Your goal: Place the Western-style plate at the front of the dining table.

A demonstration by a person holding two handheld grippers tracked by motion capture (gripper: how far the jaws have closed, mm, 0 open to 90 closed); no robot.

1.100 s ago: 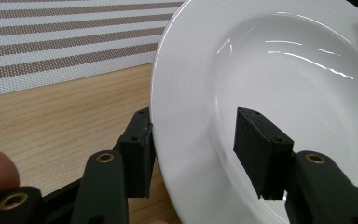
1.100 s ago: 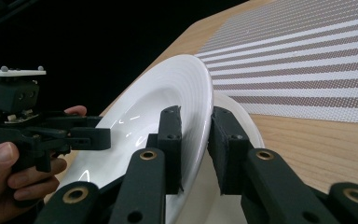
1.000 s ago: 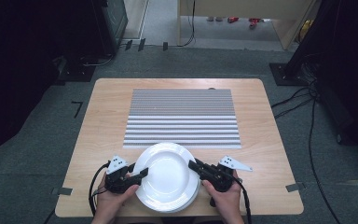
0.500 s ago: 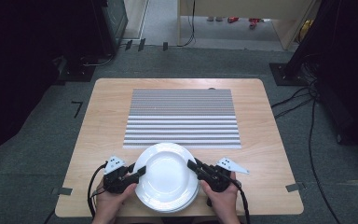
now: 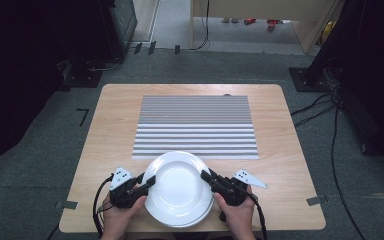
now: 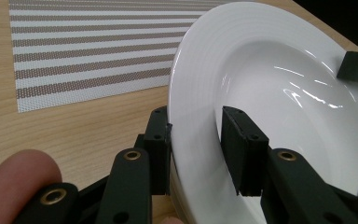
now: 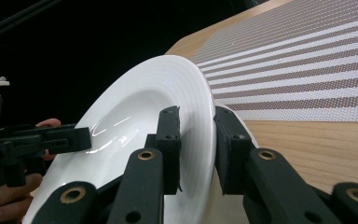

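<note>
The wooden table [image 5: 110,125] carries a striped placemat [image 5: 195,125] across its middle, and at six o'clock from the mat sits a white plate [image 5: 177,187], its far rim just overlapping the mat's near edge. There seems to be a second plate under it — the stacked rim in the high view suggests so. The left gripper [image 5: 147,183] pinches the plate's rim at nine o'clock, the right gripper [image 5: 206,176] at three o'clock, each with one jaw above the rim and one below. To lift well, I would raise both hands together and keep the plate level — uneven pull could let the glazed rim slip.
</note>
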